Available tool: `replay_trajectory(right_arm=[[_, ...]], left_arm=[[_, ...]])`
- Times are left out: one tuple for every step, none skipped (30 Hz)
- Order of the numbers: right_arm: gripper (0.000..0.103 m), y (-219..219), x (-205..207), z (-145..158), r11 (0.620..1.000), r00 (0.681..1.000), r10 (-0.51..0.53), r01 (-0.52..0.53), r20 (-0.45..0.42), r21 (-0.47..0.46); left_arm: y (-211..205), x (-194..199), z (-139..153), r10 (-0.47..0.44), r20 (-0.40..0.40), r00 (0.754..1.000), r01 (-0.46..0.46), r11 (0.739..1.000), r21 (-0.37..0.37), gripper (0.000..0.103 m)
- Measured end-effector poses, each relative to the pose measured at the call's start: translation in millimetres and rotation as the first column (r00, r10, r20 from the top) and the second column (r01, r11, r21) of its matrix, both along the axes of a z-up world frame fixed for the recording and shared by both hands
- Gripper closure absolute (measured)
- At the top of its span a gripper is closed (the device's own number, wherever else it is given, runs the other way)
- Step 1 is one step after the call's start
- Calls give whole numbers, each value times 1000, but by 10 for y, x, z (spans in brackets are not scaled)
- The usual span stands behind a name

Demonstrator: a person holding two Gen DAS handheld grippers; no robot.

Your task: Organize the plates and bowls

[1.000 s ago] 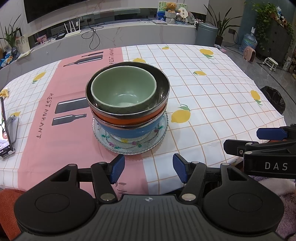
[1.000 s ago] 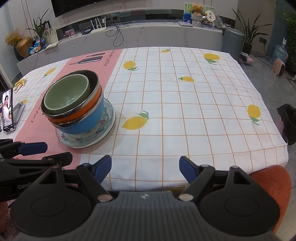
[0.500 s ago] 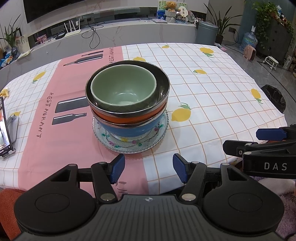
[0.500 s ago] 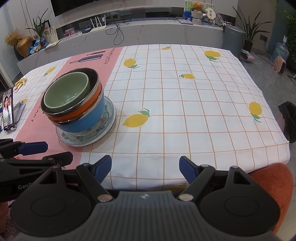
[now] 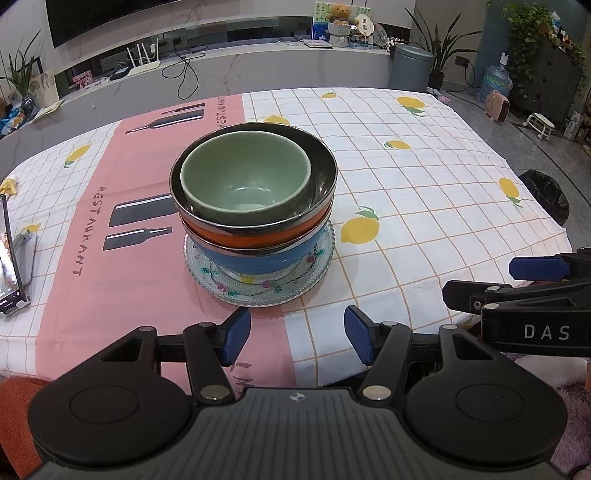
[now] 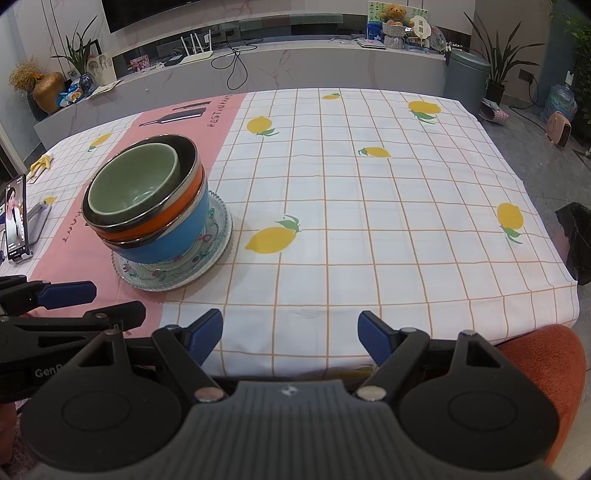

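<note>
Blue pads of the left hand-held gripper (image 5: 295,338) stand spread apart with nothing between them, low over the near edge of the bench (image 5: 424,206), and the right hand-held gripper (image 6: 290,334) is likewise spread and empty at the same edge, just to the right of the left one. From the left wrist view the right hand-held gripper shows side-on at the right margin; from the right wrist view the left one shows at the left margin. Just beyond the left hand-held gripper, straight ahead of its open jaws and not touched by them, sits a patterned glass plate (image 5: 321,266) on the pink stripe of the tablecloth (image 5: 122,280). A blue bowl (image 5: 258,260) stands on the plate, an orange bowl (image 5: 236,236) is nested in it, a metal bowl (image 5: 321,170) sits in that, and a green bowl (image 5: 245,181) rests inside the metal one, toward its left side. Seen from the right hand-held gripper the stack lies ahead and well to the left. A phone (image 6: 15,218) leans on a stand near the left edge of the bench. Beyond the bench runs a long grey counter (image 6: 295,70) with a teddy bear (image 6: 395,14) on it.
</note>
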State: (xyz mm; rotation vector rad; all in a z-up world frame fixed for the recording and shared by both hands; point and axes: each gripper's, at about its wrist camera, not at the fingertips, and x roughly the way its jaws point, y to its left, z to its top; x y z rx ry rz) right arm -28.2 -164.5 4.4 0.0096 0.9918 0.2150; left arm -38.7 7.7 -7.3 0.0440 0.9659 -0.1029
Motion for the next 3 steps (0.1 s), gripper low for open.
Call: replay_trajectory(right_arm=[[24,0,0,0,1000,1000,0,0,0,0],[24,0,0,0,1000,1000,0,0,0,0],[24,0,0,0,1000,1000,0,0,0,0]], left_arm=[[-2,1,3,0,0,1000,0,1000,0,34],[-2,0,3,1,0,1000,-1,1000,0,34],[-3,0,4,1,0,1000,-1,1000,1,34]])
